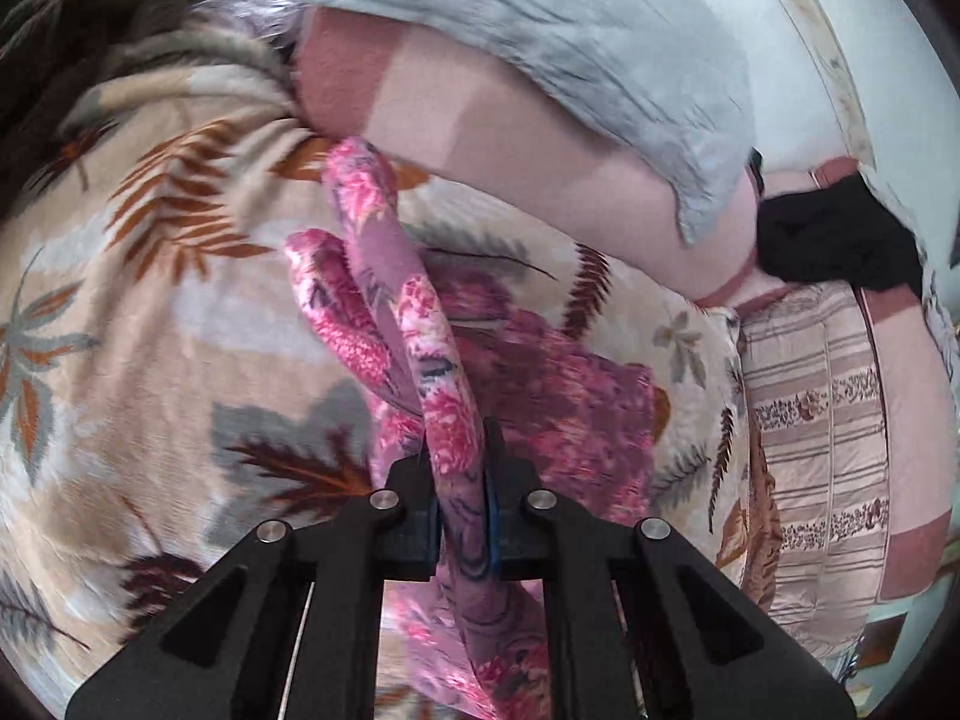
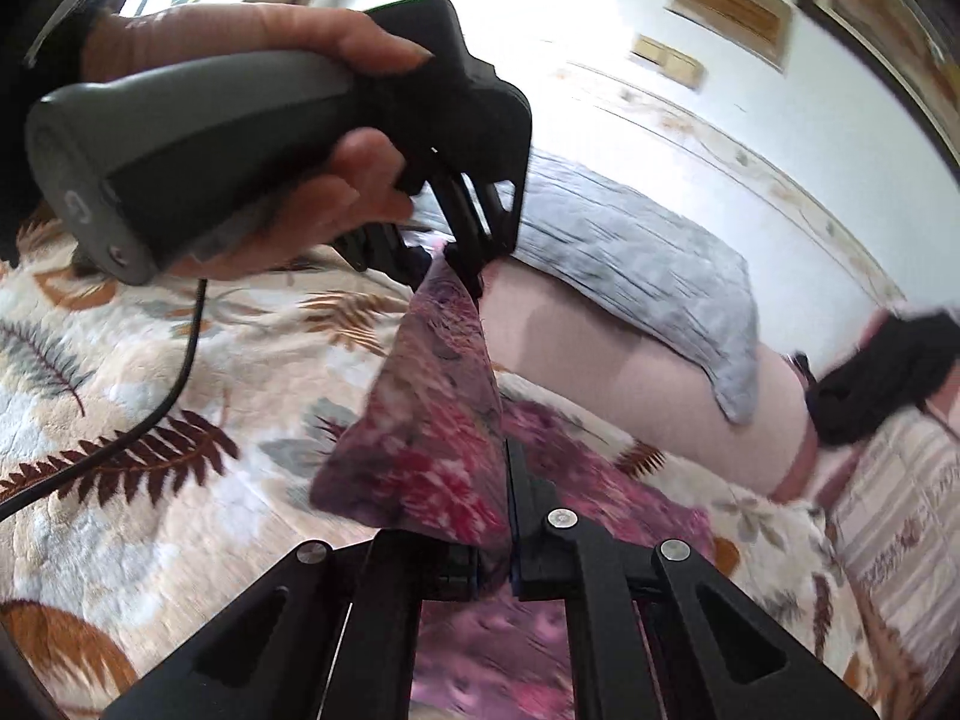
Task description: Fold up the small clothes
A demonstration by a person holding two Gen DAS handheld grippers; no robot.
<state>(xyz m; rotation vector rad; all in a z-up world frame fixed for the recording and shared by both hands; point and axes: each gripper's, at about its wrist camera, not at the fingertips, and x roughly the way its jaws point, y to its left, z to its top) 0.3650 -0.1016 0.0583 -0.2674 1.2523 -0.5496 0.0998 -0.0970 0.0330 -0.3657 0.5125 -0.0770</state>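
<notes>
A small pink floral garment (image 1: pixel 420 324) hangs lifted above a leaf-patterned blanket (image 1: pixel 150 276). My left gripper (image 1: pixel 462 534) is shut on one edge of it; the cloth runs bunched up and away from the jaws. My right gripper (image 2: pixel 495 564) is shut on another edge of the same garment (image 2: pixel 432 420), which stretches taut from it to the left gripper (image 2: pixel 462 264), held in a hand at upper left. The rest of the garment (image 2: pixel 600 492) trails on the blanket (image 2: pixel 180 372) below.
A pink pillow (image 1: pixel 510 162) with a grey cloth (image 1: pixel 540 42) over it lies at the far side of the bed. A black item (image 1: pixel 834 240) sits at the right by a striped quilt (image 1: pixel 822 420). The left gripper's cable (image 2: pixel 150 420) hangs over the blanket.
</notes>
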